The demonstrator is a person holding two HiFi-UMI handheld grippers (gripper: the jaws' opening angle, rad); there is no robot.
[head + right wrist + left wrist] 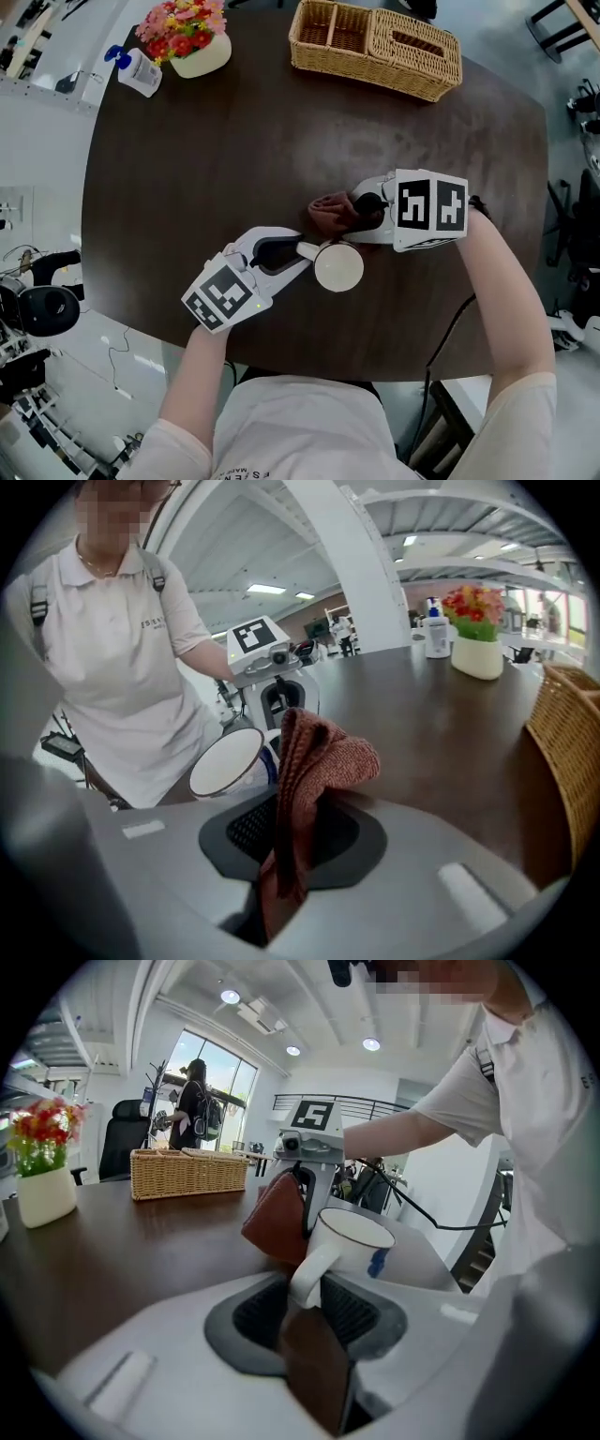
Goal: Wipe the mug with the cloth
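"How far along did the wiping look?"

"Set up, judging by the layout, with no rubbing evident. The left hand-held gripper (298, 251) had its jaws closed on the handle of the white mug (338, 267), which it held over the dark desk (187, 159) near the front edge. The right hand-held gripper (364, 208) was clamped on the reddish cloth (328, 214), with a bunched fold standing out past its jaws."

"And where was the mug against that cloth?"

"Just beside it. From the head view the cloth sat at the mug's far side, between the two hand-held grippers. The right gripper view had the fold overlapping the mug's outer wall, with the open mouth showing next to it. Whether they actually touched could not be settled."

"So what was left?"

"Probably the whole wipe, inside and out. Nothing on the mug showed any part as done."
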